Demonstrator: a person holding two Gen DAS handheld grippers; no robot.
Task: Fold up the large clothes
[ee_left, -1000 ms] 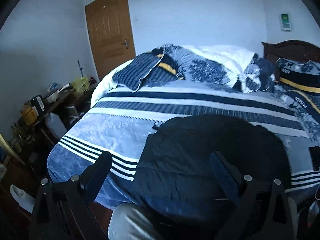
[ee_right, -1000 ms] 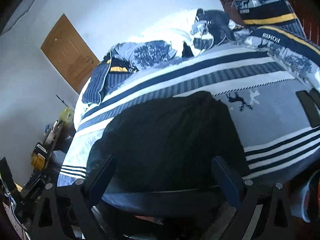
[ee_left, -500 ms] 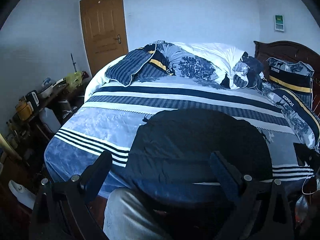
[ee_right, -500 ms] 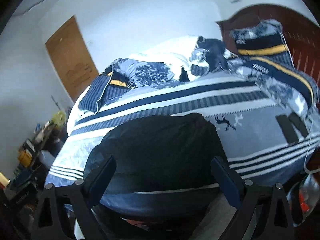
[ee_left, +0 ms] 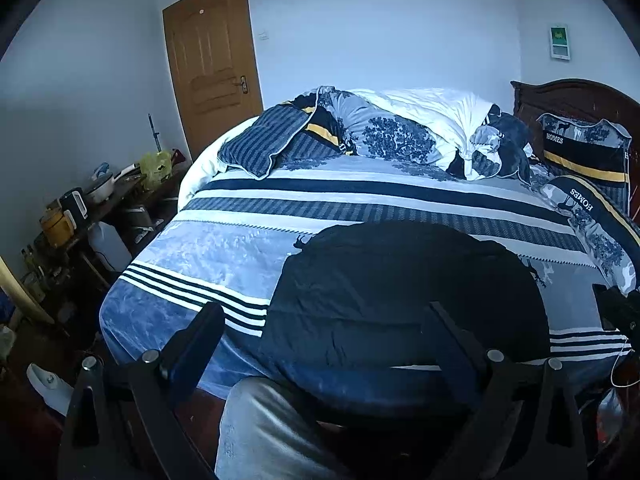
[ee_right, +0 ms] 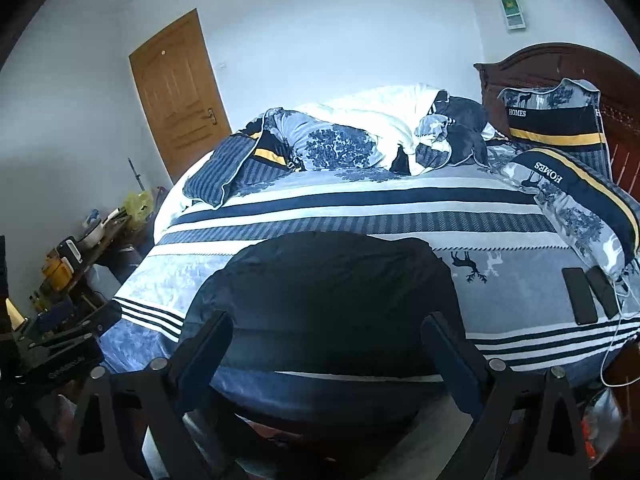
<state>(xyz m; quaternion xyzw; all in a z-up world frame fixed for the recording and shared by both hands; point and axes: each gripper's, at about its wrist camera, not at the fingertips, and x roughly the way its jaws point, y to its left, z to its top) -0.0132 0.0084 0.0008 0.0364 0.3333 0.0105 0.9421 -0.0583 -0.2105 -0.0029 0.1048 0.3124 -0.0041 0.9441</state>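
Note:
A large dark navy garment (ee_left: pixel 400 292) lies folded flat near the front edge of the striped bed (ee_left: pixel 256 240); it also shows in the right wrist view (ee_right: pixel 332 300). My left gripper (ee_left: pixel 324 320) is open and empty, held back above the bed's front edge. My right gripper (ee_right: pixel 328 332) is open and empty too, in front of the garment's near edge. Neither touches the cloth.
A rumpled quilt (ee_left: pixel 400 128) and pillows (ee_left: pixel 580 152) lie at the bed's far side. Two phones (ee_right: pixel 592 292) with a cable lie on the bed at right. A cluttered side table (ee_left: pixel 80 208) stands left, a wooden door (ee_left: pixel 212 60) behind. A grey-trousered leg (ee_left: pixel 272 432) shows below.
Both grippers have pulled back and tilted up away from the garment, so more of the bed and room shows. The garment lies still.

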